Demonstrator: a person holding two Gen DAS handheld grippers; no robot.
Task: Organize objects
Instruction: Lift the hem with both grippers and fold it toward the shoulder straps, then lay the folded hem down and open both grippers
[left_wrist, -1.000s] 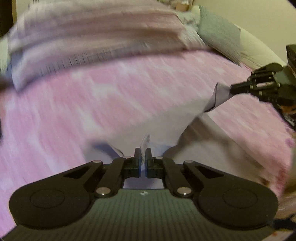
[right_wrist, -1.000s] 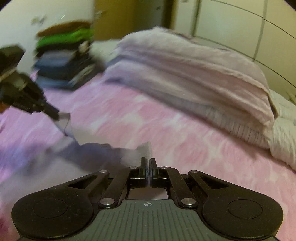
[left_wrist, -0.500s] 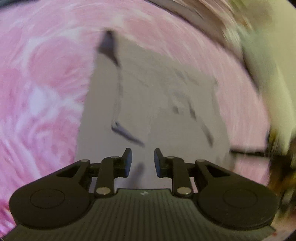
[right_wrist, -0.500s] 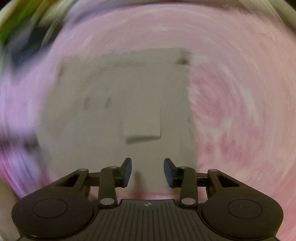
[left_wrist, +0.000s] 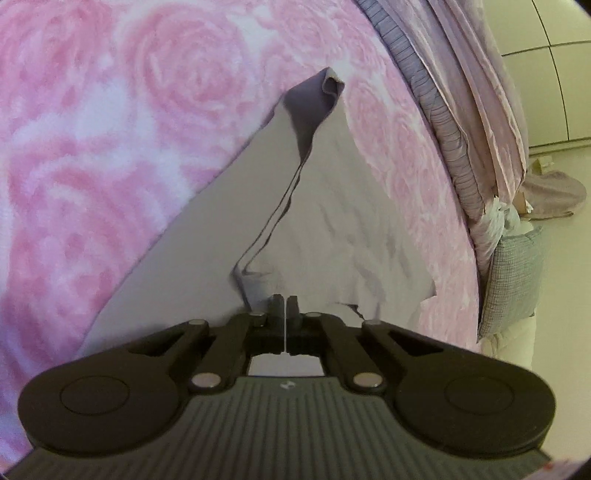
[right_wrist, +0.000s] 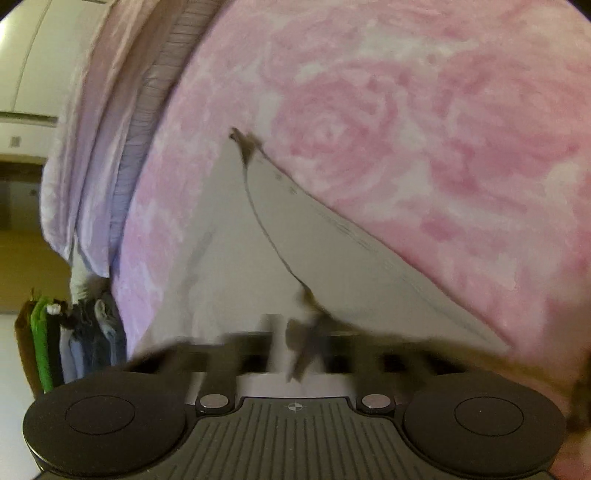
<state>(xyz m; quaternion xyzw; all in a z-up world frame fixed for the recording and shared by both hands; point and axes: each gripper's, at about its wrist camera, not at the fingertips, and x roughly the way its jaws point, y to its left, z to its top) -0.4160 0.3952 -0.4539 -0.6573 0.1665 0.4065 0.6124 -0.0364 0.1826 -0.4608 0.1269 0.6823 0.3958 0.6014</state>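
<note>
A pale grey cloth lies folded on the pink rose-patterned bedspread, one corner curled up at the far end. My left gripper is shut on the cloth's near edge. In the right wrist view the same cloth stretches ahead. My right gripper is motion-blurred; its fingers look close together at the cloth's near corner, but I cannot tell whether they grip it.
A folded lilac duvet and a grey pillow lie along the bed's right side in the left wrist view. A stack of folded clothes stands at the lower left in the right wrist view, beside the duvet.
Half a second ago both grippers were open above the flat cloth. Now the left one has shut on its near edge, and the right one has drawn its fingers together at the near corner.
</note>
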